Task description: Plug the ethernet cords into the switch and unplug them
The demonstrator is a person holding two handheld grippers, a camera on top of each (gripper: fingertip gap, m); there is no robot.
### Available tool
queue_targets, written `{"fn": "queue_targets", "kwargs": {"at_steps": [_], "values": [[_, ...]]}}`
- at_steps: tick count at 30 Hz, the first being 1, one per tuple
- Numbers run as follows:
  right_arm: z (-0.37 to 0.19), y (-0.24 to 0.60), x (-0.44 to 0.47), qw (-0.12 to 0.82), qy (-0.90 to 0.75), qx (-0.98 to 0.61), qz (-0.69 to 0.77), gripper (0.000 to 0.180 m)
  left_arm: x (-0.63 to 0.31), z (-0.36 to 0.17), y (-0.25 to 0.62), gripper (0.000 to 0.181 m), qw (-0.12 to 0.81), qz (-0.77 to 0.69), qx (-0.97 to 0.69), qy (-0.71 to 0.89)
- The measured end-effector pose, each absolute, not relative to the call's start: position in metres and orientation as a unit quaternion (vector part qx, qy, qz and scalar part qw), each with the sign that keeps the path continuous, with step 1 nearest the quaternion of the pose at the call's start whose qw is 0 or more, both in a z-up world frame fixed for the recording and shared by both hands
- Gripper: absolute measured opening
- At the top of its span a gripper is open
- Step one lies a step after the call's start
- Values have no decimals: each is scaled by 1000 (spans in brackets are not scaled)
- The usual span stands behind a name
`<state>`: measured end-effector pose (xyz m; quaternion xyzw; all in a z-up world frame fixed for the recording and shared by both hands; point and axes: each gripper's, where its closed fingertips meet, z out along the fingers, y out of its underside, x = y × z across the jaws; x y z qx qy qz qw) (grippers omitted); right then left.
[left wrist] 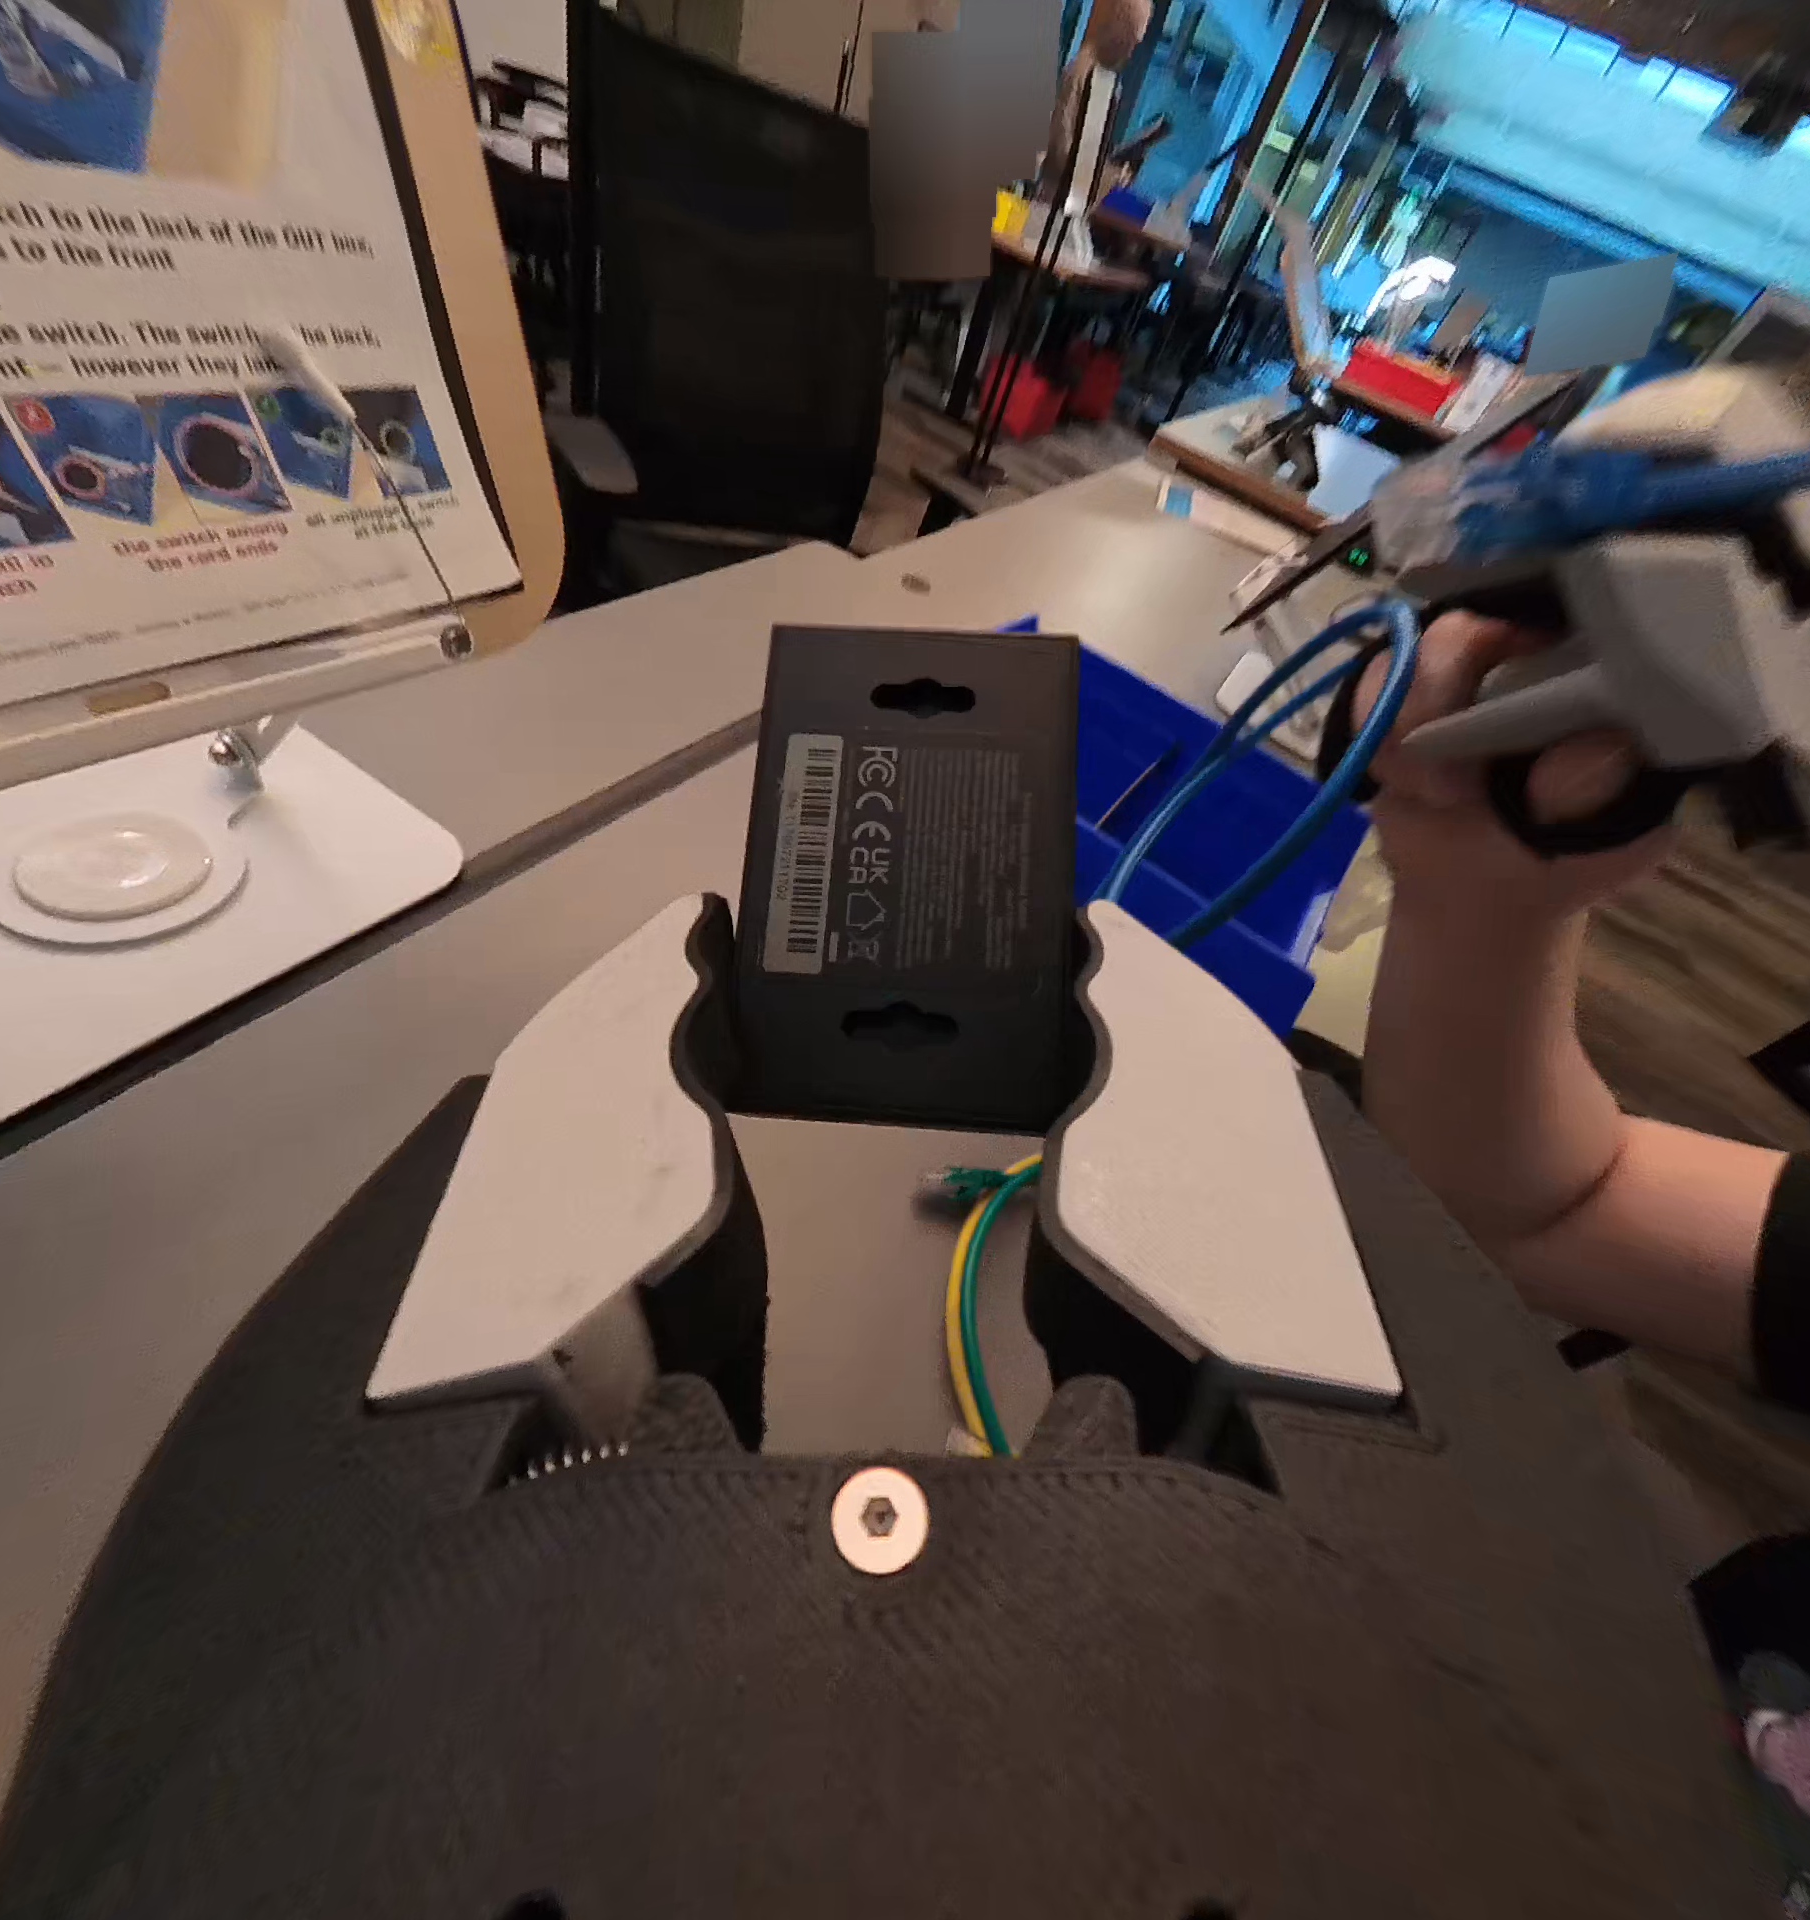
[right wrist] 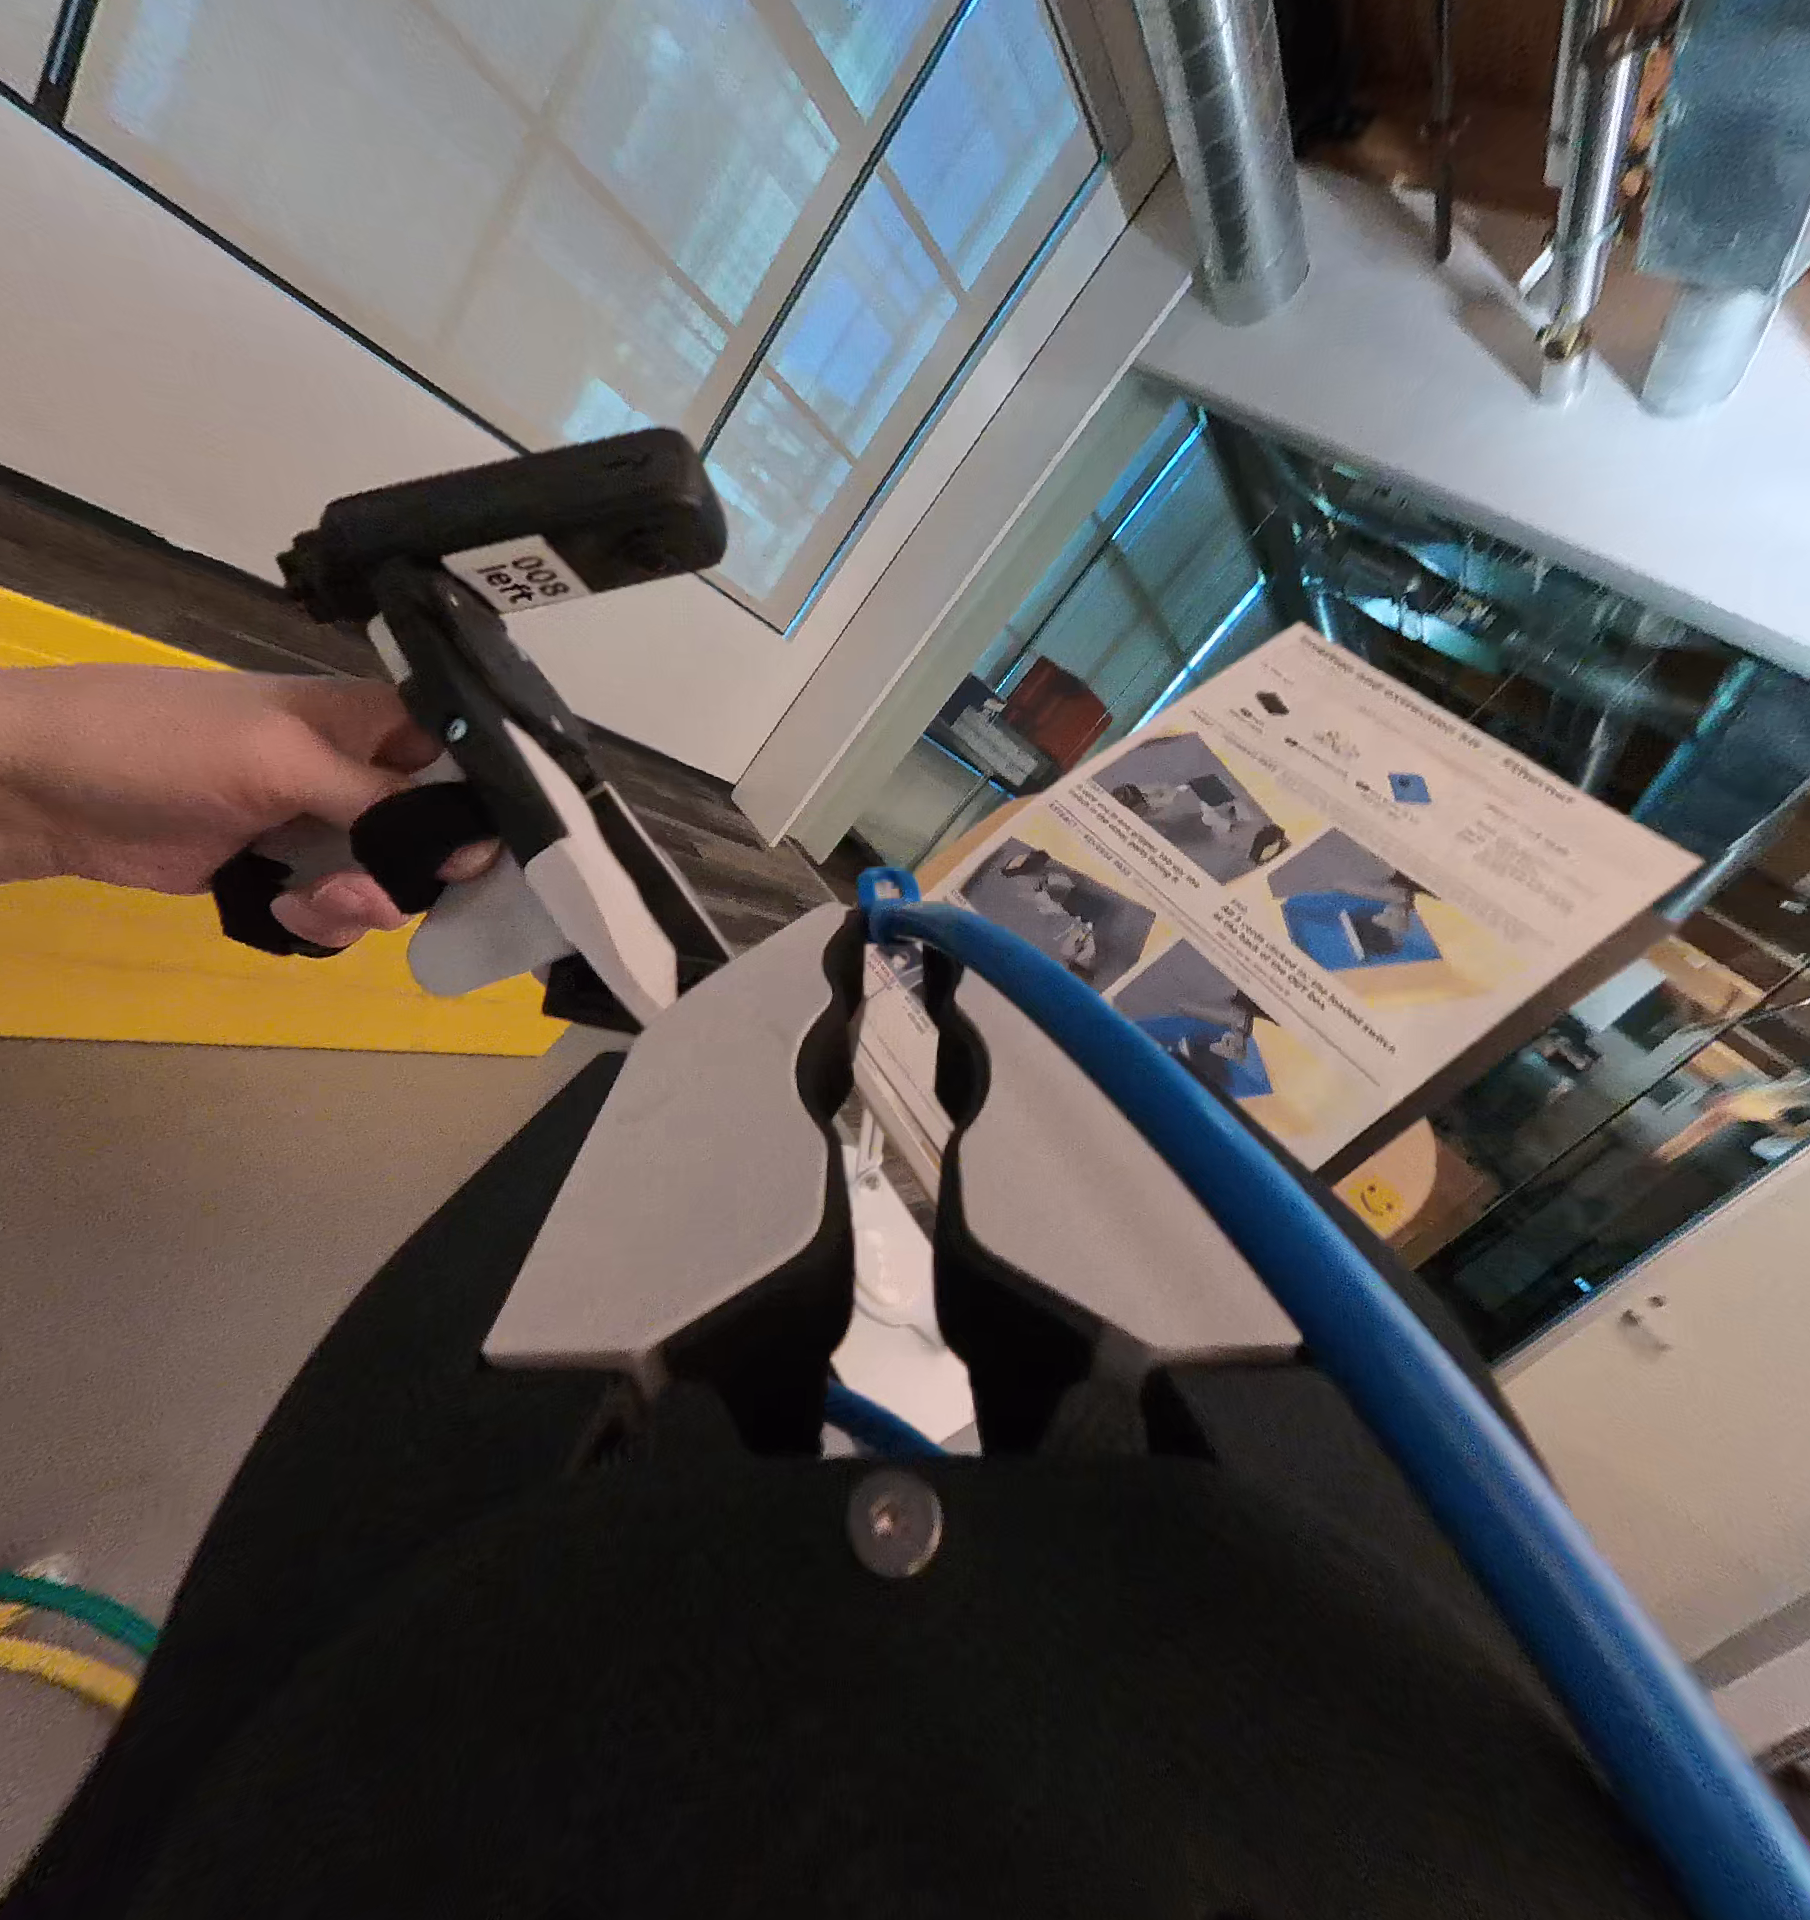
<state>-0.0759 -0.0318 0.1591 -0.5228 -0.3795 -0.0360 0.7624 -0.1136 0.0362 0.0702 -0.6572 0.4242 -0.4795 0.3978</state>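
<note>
left wrist view: left hand-held gripper (left wrist: 890, 935) clamped on the black switch (left wrist: 906, 862), held off the grey surface (left wrist: 257, 1195), labelled underside facing the camera. green cord (left wrist: 984, 1179) and yellow cord (left wrist: 958, 1340) lie on the surface under the jaws, green plug end free. right hand-held gripper (left wrist: 1400, 540) up at the right, blurred, blue cord (left wrist: 1265, 748) looping down from it toward the blue bin (left wrist: 1192, 769). instruction sheet (left wrist: 184, 364) on a white stand at left

right wrist view: right hand-held gripper (right wrist: 885, 925) pinches the blue cord (right wrist: 1400, 1351) just behind its plug at the tips, jaws nearly together, cord arcing back along the right side. left hand-held gripper's body at left in a hand (right wrist: 153, 790), its tips hidden. instruction sheet (right wrist: 1296, 883) beyond. green and yellow cords at bottom left on the surface (right wrist: 205, 1247)
</note>
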Motion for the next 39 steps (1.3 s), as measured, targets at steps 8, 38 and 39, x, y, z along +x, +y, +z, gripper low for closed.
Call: {"fn": "queue_targets", "kwargs": {"at_steps": [8, 38, 39], "values": [[145, -26, -101, 765, -389, -512, -45, 10, -121, 89, 31, 61, 398, -523, -641, 398], [139, -20, -107, 777, -377, -499, -77, 11, -116, 104, 18, 60, 485, -451, -618, 424], [140, -22, -108, 778, -377, -497, -68, 11, -117, 106, 17, 60, 496, -441, -613, 428]]}}
